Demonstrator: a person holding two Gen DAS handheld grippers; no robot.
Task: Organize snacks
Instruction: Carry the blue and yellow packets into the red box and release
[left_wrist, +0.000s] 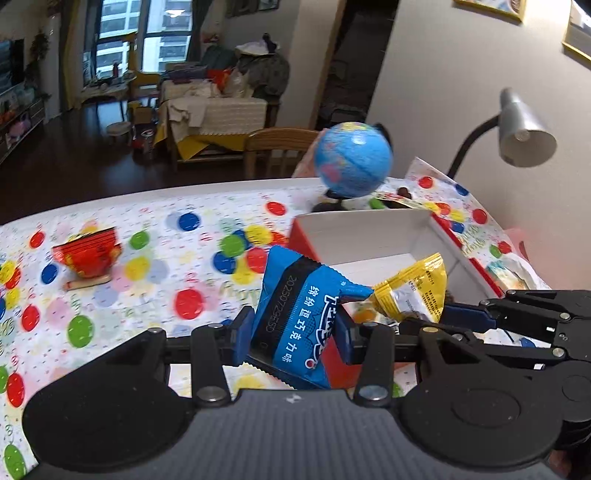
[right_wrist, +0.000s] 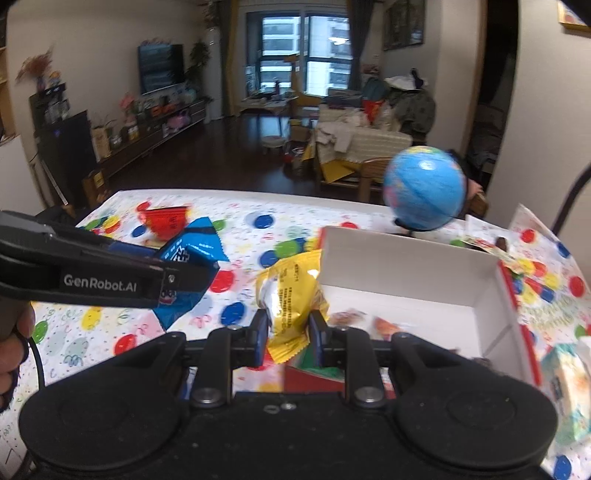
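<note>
Big white box w/ red sides (right_wrist: 406, 266) sits just ahead-right of both tongs, open top up, prob. the drop spot. Left gripper (left_wrist: 293, 332) clamped on blue snack pack (left_wrist: 295, 314): held clear of table, long axis running up & slightly left. Right gripper (right_wrist: 286, 332) pinched tight on yellow snack pack (right_wrist: 291, 295), long axis upright, at box's near-left corner, ready to drop in.

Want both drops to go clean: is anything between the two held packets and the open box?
Nothing visible blocks them. The blue packet in the left gripper and the yellow packet in the right gripper hang at the white box, whose top is open.
</note>
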